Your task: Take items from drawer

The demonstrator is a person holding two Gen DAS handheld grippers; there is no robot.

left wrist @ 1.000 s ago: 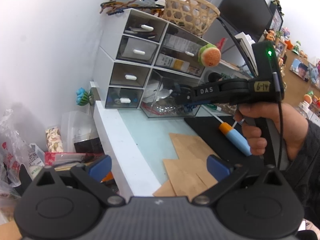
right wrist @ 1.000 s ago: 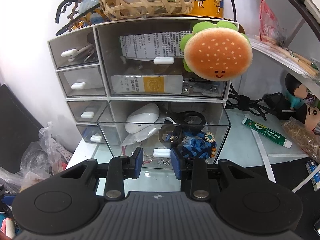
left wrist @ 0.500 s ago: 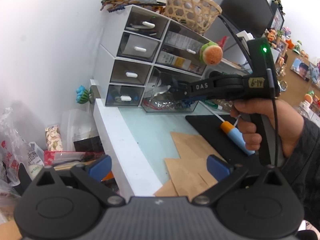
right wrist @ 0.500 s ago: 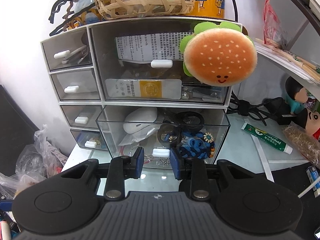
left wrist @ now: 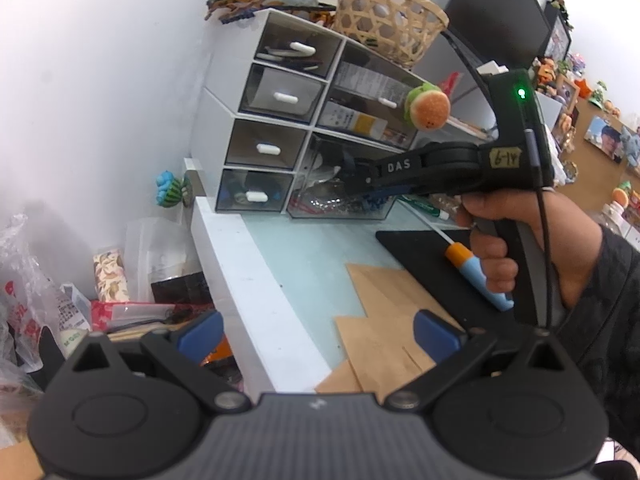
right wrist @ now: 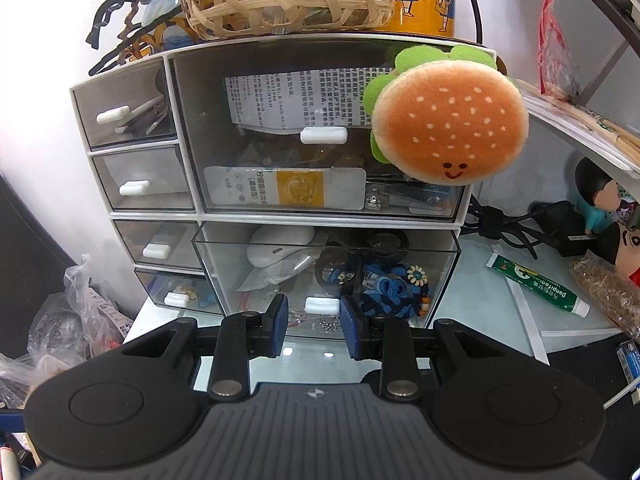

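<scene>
Gripping drawer handle [right wrist: 322, 305], right gripper [right wrist: 313, 317] tilted down.

Your left wrist view looks from behind the left gripper [left wrist: 316, 334], tilted downward, facing the desk edge [left wrist: 256, 296] just beyond the tongs and the drawer cabinet [left wrist: 256, 120] well ahead. Your right hand [left wrist: 516, 236] with its gripper enters from the right of those tongs. Your right wrist view sits close behind the right gripper [right wrist: 313, 312], facing the cabinet front squarely, the pulled-out drawer [right wrist: 440, 276] immediately ahead. Both views share the cabinet, the wicker basket [right wrist: 288, 4] above, and the burger plush [right wrist: 448, 128].
</scene>
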